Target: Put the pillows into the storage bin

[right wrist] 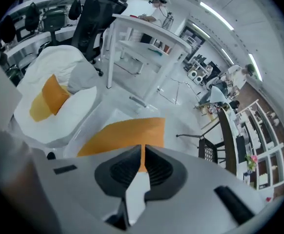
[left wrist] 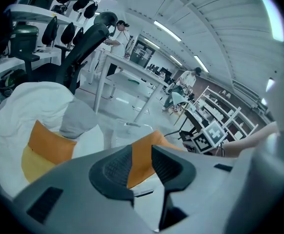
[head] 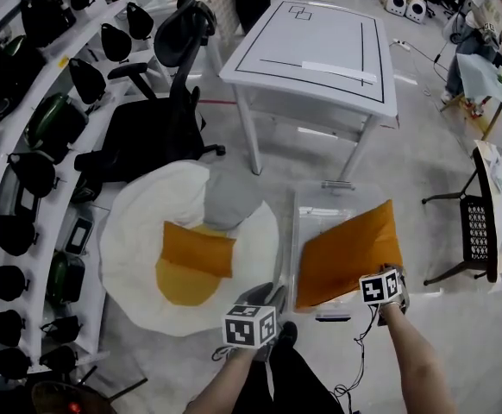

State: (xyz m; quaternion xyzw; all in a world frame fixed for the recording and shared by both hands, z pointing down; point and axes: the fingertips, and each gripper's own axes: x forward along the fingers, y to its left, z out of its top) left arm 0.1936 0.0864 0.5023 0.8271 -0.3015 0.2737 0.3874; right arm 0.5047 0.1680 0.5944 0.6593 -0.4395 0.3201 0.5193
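On the floor stands a clear storage bin [head: 318,195] [right wrist: 99,117]. A large orange pillow [head: 346,253] [right wrist: 127,133] [left wrist: 156,139] leans tilted inside it, and my right gripper [head: 387,272] [right wrist: 142,152] is shut on its near corner. To the left, a smaller orange pillow [head: 197,248] [left wrist: 49,143] [right wrist: 54,94] and a grey pillow [head: 229,201] [left wrist: 78,121] lie on a white egg-shaped cushion [head: 130,266]. My left gripper [head: 266,293] [left wrist: 142,155] hovers open between cushion and bin, with nothing between its fingers.
A white table [head: 320,54] stands behind the bin, with a black office chair [head: 160,119] beside it. Curved shelves [head: 27,145] with dark gear run along the left. A black side chair [head: 475,222] stands at the right. Cables trail on the floor near my feet.
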